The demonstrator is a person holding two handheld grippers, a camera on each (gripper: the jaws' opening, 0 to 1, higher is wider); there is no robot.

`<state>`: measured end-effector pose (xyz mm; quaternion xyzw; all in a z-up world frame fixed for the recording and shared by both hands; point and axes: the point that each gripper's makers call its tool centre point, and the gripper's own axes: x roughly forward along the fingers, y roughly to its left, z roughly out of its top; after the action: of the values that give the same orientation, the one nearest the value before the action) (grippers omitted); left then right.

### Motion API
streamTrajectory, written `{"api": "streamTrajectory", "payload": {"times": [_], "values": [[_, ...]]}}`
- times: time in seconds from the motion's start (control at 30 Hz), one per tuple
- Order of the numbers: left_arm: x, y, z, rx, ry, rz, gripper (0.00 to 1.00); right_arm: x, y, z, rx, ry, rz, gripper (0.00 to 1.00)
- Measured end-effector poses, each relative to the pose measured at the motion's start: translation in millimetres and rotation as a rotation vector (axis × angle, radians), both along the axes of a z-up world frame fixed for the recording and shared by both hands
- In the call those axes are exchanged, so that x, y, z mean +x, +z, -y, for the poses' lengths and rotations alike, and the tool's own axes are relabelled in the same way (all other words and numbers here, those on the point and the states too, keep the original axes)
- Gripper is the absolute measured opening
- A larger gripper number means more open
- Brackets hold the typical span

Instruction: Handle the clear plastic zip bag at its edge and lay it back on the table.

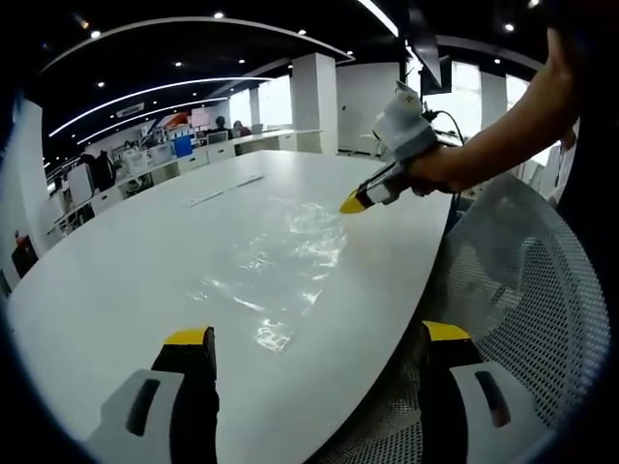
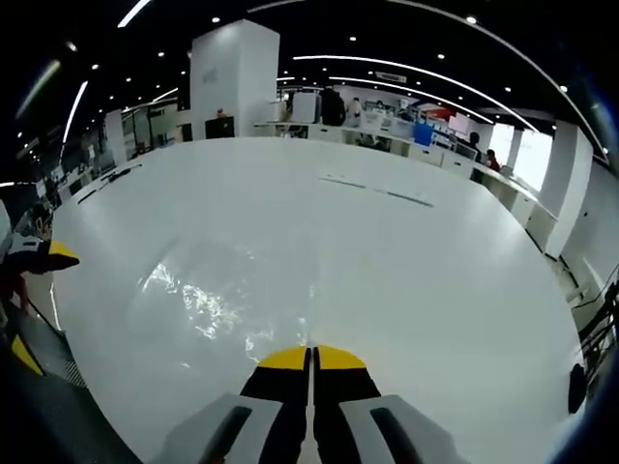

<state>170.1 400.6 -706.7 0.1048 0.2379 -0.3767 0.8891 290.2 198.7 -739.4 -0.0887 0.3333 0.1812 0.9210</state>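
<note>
we read no labels. the clear crinkled plastic zip bag (image 1: 280, 266) lay flat on the white oval table (image 1: 116, 280). the left gripper (image 1: 314, 338) was spread wide above the table edge; the right gripper (image 2: 311, 354), jaws pressed together, hovered over the bag.

Glossy clear bag (image 1: 276, 266) (crinkled); smooth table (image 1: 116, 280).

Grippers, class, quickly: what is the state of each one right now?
Left gripper: open, holding nothing, above the edge of the white table.
Right gripper: shut over the clear plastic zip bag; a pinch on it cannot be told.
</note>
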Motion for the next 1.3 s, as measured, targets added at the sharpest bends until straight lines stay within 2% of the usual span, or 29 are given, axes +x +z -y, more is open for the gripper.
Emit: {"api": "streamTrajectory", "payload": {"times": [0.5, 1.03, 1.3], "values": [[3.2, 5.5, -5, -0.015, 0.009, -0.014, 0.86, 5, 18.3, -9, 0.024, 0.022, 0.04, 0.0], [25.3, 46.4, 10, -0.038, -0.041, 0.033, 0.83, 5, 32.9, -10, 0.019, 0.054, 0.083, 0.0], [37.9, 59.4, 18, -0.036, -0.081, 0.056, 0.8, 3, 42.2, -12, -0.005, 0.09, 0.104, 0.0]]}}
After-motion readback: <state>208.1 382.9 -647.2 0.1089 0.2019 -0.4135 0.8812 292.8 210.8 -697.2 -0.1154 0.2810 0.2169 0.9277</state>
